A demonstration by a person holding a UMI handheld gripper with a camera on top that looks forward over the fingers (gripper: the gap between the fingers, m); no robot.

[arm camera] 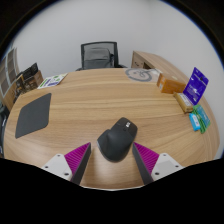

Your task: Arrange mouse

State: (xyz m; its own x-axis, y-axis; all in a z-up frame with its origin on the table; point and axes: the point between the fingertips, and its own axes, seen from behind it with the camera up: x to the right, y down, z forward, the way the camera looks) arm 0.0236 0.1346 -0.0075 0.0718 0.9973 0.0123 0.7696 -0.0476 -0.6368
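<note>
A wide wooden surface is stretching across the scene, and everything here is placed relative to the black mouse lying on it. An office chair is standing beyond the far edge of the surface, well behind the mouse. A dark mouse mat is lying well to the left of the mouse, clear of it. Far to the right of the mouse, a purple box is standing upright near a small teal item. The hand-held gripper is holding its fingers wide apart, with the near end of the mouse sitting between the purple pads, a gap showing at either side and the mouse resting on the surface.
</note>
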